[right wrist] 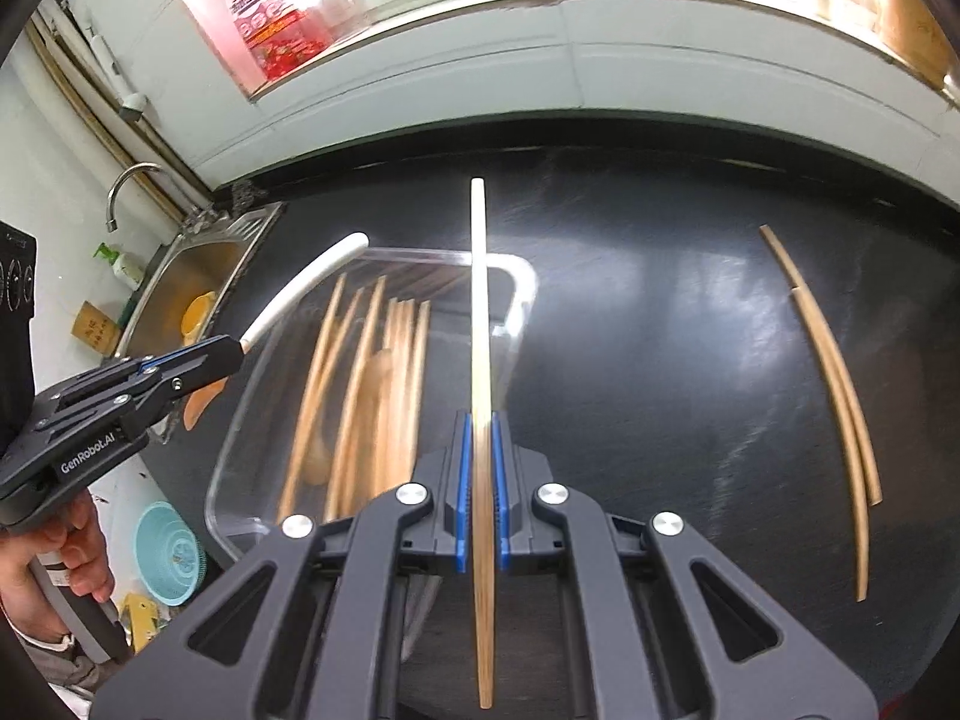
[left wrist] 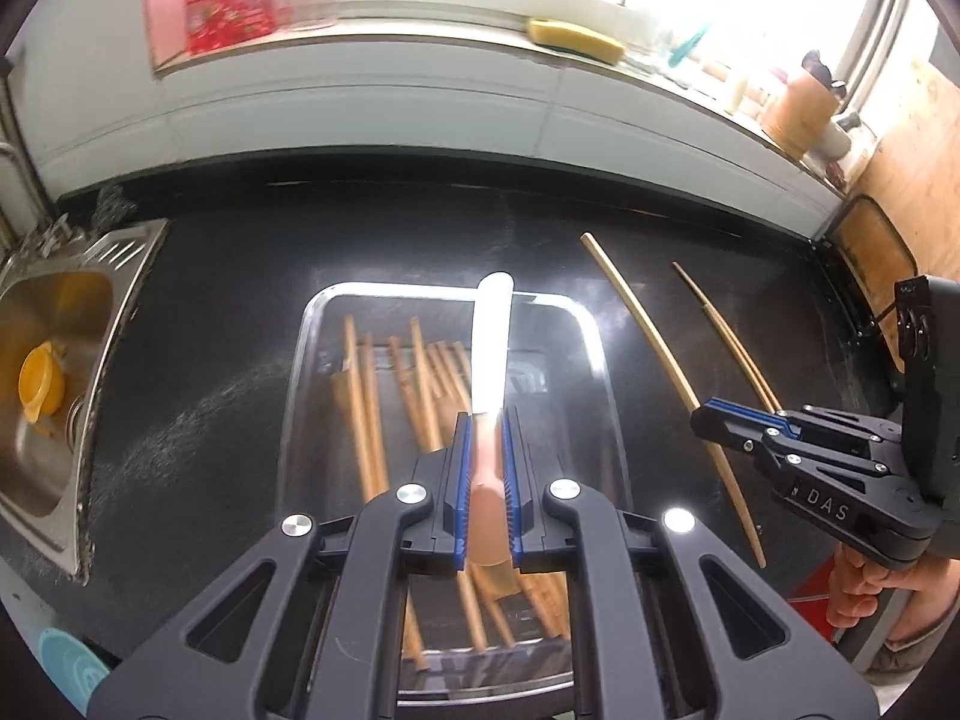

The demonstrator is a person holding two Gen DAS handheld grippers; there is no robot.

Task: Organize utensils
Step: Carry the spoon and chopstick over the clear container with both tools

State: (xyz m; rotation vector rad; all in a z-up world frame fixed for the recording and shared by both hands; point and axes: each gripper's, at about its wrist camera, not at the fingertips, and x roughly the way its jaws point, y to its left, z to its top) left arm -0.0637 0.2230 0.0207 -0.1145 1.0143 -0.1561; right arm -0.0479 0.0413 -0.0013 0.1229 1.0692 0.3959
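Observation:
My left gripper (left wrist: 485, 420) is shut on a spatula (left wrist: 492, 336) with a white handle and orange blade, held above a clear tray (left wrist: 594, 336) that holds several wooden chopsticks (left wrist: 366, 402). My right gripper (right wrist: 480, 420) is shut on a single chopstick (right wrist: 479, 300), held just right of the clear tray (right wrist: 519, 294). In the left wrist view the right gripper (left wrist: 711, 420) grips that chopstick (left wrist: 654, 342). In the right wrist view the left gripper (right wrist: 231, 354) holds the spatula (right wrist: 300, 288). Two more chopsticks (right wrist: 834, 360) lie on the black counter to the right.
A steel sink (left wrist: 54, 384) with a yellow cup (left wrist: 39, 387) lies left of the tray. A tap (right wrist: 123, 189) stands behind it. A yellow sponge (left wrist: 573, 39) sits on the white sill. A teal strainer (right wrist: 168, 552) lies low at the left.

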